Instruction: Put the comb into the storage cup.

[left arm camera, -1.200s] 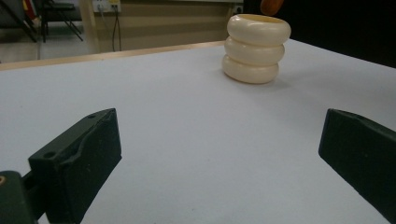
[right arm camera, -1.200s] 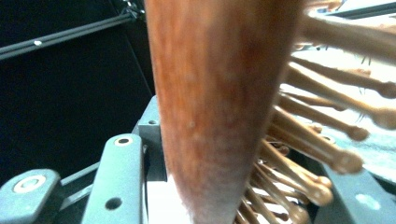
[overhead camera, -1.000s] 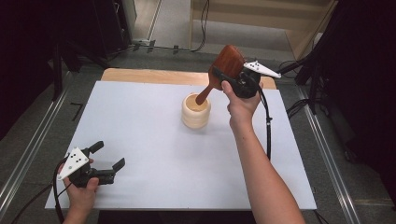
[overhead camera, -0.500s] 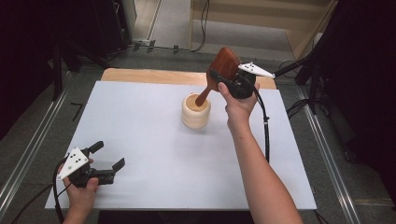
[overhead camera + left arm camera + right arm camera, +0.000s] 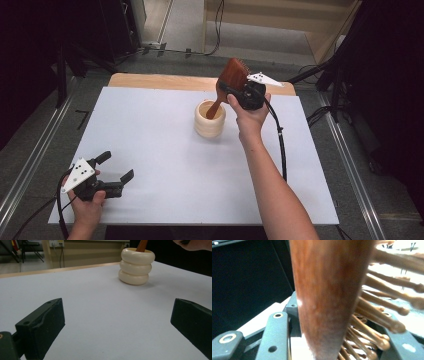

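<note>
Wooden hairbrush [image 5: 231, 80] clamped between the right gripper [image 5: 235, 93] jaws, handle inside the cream cup [image 5: 209, 119]; left gripper [image 5: 116, 172] jaws spread wide.

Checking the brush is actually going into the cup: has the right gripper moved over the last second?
Yes, slightly. In the high view the right gripper, shut on the brush, has shifted left toward the cup, which has stayed put; the handle sits in it.

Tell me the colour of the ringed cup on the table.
Cream, plain and unpatterned; the ringed cup shows best in the left gripper view.
</note>
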`<action>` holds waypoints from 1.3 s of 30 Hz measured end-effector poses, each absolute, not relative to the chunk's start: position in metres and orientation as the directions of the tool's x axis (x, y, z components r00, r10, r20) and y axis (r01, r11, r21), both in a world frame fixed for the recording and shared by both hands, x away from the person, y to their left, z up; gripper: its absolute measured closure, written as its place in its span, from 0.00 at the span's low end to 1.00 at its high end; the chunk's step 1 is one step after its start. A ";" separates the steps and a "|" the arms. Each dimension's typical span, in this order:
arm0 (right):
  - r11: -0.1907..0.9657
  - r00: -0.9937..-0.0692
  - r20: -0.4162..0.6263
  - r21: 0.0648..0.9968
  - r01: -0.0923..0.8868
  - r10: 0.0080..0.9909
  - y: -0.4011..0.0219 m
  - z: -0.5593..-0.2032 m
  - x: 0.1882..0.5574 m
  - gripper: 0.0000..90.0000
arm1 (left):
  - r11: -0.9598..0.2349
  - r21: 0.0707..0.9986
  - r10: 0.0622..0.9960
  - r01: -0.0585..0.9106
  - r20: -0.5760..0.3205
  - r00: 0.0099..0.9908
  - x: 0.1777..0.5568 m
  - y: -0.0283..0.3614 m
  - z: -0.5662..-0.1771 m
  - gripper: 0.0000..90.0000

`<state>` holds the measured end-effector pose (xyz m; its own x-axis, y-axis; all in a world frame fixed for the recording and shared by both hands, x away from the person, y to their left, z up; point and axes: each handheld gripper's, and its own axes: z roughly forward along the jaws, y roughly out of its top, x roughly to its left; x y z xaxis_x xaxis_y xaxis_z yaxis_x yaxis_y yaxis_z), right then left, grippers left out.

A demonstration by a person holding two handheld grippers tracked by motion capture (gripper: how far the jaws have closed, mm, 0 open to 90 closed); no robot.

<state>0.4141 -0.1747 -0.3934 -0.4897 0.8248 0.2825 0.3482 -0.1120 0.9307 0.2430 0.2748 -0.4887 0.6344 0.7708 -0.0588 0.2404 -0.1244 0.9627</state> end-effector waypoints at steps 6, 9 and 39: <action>-0.108 -0.484 0.290 0.923 0.369 0.826 -0.171 -0.405 0.417 0.56 | -0.127 0.963 0.770 0.239 -0.057 0.635 0.243 0.275 -0.489 0.00; -0.106 -0.485 0.295 0.919 0.379 0.823 -0.169 -0.409 0.417 0.56 | -0.127 0.962 0.770 0.241 -0.057 0.635 0.243 0.275 -0.489 0.00; -0.206 -0.448 0.407 0.878 0.432 0.796 -0.160 -0.447 0.419 0.56 | -0.126 0.962 0.769 0.242 -0.059 0.636 0.243 0.275 -0.489 0.00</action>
<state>0.4187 -0.1595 -0.4472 -0.4481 0.7959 0.4070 0.4323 -0.2055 0.8780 0.2428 0.2748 -0.4888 0.6363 0.7692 -0.0588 0.2416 -0.1264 0.9621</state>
